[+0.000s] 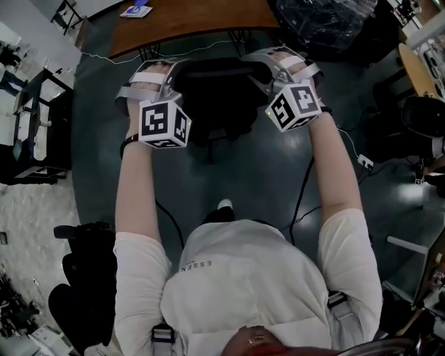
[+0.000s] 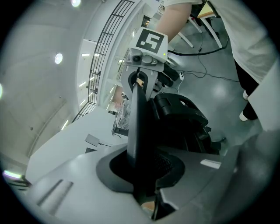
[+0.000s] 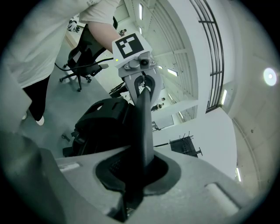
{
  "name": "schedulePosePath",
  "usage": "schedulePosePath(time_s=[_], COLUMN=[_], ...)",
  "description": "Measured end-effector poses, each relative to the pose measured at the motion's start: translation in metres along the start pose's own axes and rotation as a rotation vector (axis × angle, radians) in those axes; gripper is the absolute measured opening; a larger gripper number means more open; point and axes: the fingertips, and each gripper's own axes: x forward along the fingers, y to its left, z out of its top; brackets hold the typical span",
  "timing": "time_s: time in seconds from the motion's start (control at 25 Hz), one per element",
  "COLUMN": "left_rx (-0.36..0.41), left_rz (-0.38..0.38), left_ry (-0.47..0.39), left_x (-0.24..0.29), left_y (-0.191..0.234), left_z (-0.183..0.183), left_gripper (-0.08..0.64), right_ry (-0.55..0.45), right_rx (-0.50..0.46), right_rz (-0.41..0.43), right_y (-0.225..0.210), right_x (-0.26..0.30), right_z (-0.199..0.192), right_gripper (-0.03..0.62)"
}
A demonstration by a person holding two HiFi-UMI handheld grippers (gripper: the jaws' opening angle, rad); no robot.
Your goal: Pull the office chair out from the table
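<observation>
left tool [image 2: 139,173] and right tool [image 3: 139,175] are each clenched on the top edge of the office chair [image 1: 217,104], which sits close to the worktop [image 1: 188,19] (seat toward it). the pull looks under way; next, draw both tools back evenly toward the body.

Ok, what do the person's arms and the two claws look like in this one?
Left claw and right claw: pale grey bodies, dark pads, each bearing a white cube with black square markers. White short-sleeved T-shirt; a dark band on the left wrist.
</observation>
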Motion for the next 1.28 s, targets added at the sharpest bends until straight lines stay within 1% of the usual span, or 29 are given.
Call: schedulePosePath(time_s=[0.08,0.16,0.2,0.24,0.32,0.36,0.4,0.44,0.52,0.56,0.64,0.72,0.76,0.84,0.88,0.92,0.96,1.0,1.04,1.08,1.12,1.16,1.28], left_rx=[-0.012,-0.03,-0.04,-0.049,-0.065,-0.079,-0.098,-0.12,-0.171,-0.204,-0.299,-0.439,-0.519,-0.668,-0.74,-0.827,-0.934,-1.043,-1.129,-1.182,-1.203,-1.203,-1.198], left_rz=[-0.007,-0.018,-0.034,-0.063,-0.154,-0.192,-0.207,-0.195,-0.117,-0.064,0.057,0.189,0.253,0.349,0.376,0.395,0.412,0.427,0.439,0.444,0.444,0.441,0.452], left_ry=[0.018,0.042,0.056,0.071,0.101,0.11,0.11,0.105,0.083,0.068,0.027,-0.032,-0.066,-0.133,-0.17,-0.207,-0.243,-0.273,-0.296,-0.307,-0.309,-0.308,-0.327], left_x=[-0.008,-0.013,-0.016,-0.018,-0.026,-0.031,-0.038,-0.048,-0.074,-0.09,-0.124,-0.158,-0.173,-0.2,-0.211,-0.219,-0.225,-0.231,-0.237,-0.243,-0.248,-0.252,-0.269], left_y=[-0.005,-0.01,-0.013,-0.018,-0.031,-0.037,-0.039,-0.038,-0.032,-0.03,-0.029,-0.037,-0.042,-0.057,-0.065,-0.075,-0.086,-0.096,-0.105,-0.114,-0.122,-0.128,-0.142], left_z=[0.005,0.008,0.009,0.012,0.02,0.025,0.03,0.037,0.051,0.058,0.075,0.093,0.101,0.117,0.124,0.13,0.133,0.134,0.135,0.136,0.138,0.139,0.141], left_gripper=[0.071,0.075,0.078,0.083,0.135,0.164,0.201,0.215,0.191,0.192,0.189,0.166,0.14,0.081,0.075,0.075,0.075,0.074,0.071,0.067,0.061,0.061,0.055], right_ry=[0.002,-0.009,-0.019,-0.029,-0.033,-0.026,-0.019,-0.018,-0.039,-0.058,-0.107,-0.134,-0.133,-0.145,-0.163,-0.179,-0.187,-0.185,-0.178,-0.168,-0.158,-0.148,-0.138], right_rx=[0.002,0.031,0.062,0.1,0.164,0.174,0.17,0.164,0.188,0.228,0.358,0.488,0.538,0.659,0.741,0.826,0.899,0.955,1.003,1.043,1.073,1.092,1.106], right_rz=[0.017,0.039,0.05,0.058,0.058,0.051,0.039,0.02,-0.049,-0.099,-0.212,-0.31,-0.348,-0.404,-0.417,-0.417,-0.407,-0.39,-0.369,-0.347,-0.329,-0.315,-0.292], right_y=[0.006,0.01,0.011,0.012,0.013,0.015,0.017,0.018,0.016,0.014,0.009,0.014,0.021,0.044,0.058,0.075,0.092,0.109,0.126,0.141,0.155,0.167,0.19], right_x=[-0.008,-0.014,-0.017,-0.022,-0.036,-0.045,-0.055,-0.066,-0.096,-0.114,-0.153,-0.189,-0.202,-0.22,-0.225,-0.228,-0.229,-0.229,-0.229,-0.229,-0.231,-0.234,-0.244], right_z=[0.005,0.011,0.013,0.016,0.021,0.022,0.023,0.025,0.031,0.034,0.038,0.04,0.04,0.041,0.042,0.044,0.046,0.05,0.054,0.06,0.066,0.072,0.096], right_gripper=[0.026,0.03,0.05,0.094,0.116,0.134,0.141,0.141,0.146,0.146,0.146,0.134,0.109,0.002,-0.006,-0.006,-0.006,-0.006,-0.006,-0.006,-0.006,-0.006,-0.006])
